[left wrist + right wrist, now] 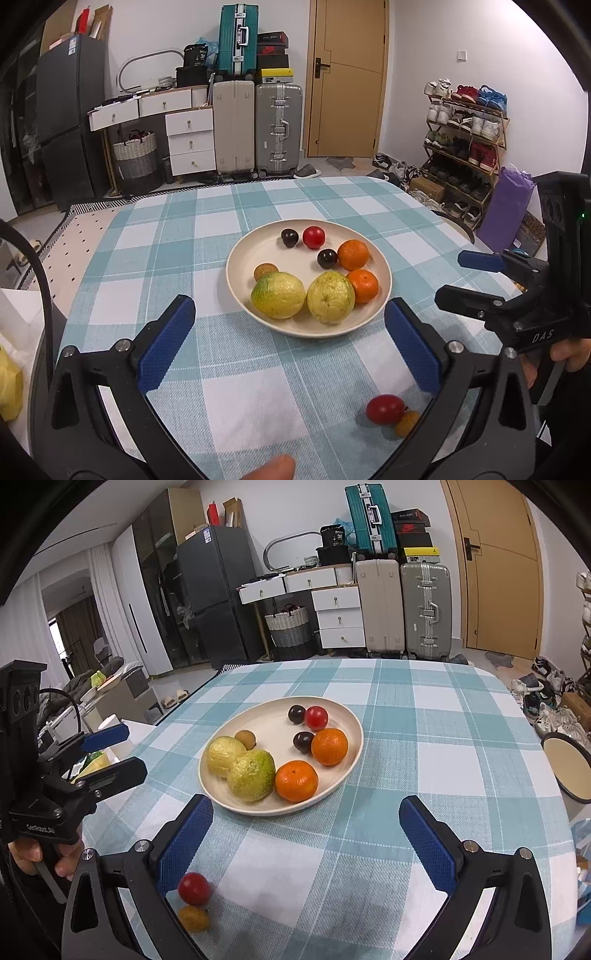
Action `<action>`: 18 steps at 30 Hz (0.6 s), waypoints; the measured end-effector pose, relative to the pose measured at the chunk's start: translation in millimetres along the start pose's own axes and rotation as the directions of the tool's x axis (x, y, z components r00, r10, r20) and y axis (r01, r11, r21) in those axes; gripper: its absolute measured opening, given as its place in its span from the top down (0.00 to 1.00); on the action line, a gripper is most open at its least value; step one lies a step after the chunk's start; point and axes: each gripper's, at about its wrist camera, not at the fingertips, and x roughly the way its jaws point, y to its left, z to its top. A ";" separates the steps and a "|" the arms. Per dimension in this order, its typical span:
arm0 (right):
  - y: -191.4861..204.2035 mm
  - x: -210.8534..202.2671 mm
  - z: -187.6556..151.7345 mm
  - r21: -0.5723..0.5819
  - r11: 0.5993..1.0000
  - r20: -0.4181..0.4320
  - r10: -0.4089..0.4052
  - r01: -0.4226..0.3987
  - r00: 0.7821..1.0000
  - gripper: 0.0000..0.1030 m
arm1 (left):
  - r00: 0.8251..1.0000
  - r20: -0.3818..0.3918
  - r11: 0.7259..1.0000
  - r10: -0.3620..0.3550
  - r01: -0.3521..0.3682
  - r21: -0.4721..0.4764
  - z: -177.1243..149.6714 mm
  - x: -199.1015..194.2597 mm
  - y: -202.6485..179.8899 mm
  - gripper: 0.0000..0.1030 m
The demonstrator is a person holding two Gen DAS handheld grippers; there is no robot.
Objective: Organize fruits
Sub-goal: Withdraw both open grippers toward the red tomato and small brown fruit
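Note:
A cream plate on the checked tablecloth holds two yellow-green guavas, two oranges, a red tomato, two dark plums and a brown longan. A loose red tomato and a brown longan lie on the cloth near the front edge. My left gripper is open and empty, in front of the plate. My right gripper is open and empty; the loose fruits sit by its left finger.
The right gripper's body shows at the right of the left wrist view, the left gripper's body at the left of the right wrist view. A round stool stands off the table's right side. Suitcases, drawers and a shoe rack stand beyond.

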 end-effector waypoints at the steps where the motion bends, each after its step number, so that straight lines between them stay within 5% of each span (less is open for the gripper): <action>1: 0.1 -1.7 -1.1 -0.001 1.000 0.002 -0.003 0.003 1.000 0.00 | 1.000 0.002 1.000 0.002 -0.002 0.000 -1.2 -3.8 -0.5 0.01; 18: 3.7 -16.2 -31.7 0.020 1.000 -0.042 -0.001 0.002 0.999 0.00 | 0.999 -0.035 1.000 0.012 -0.012 0.000 -29.3 -20.1 -6.6 0.01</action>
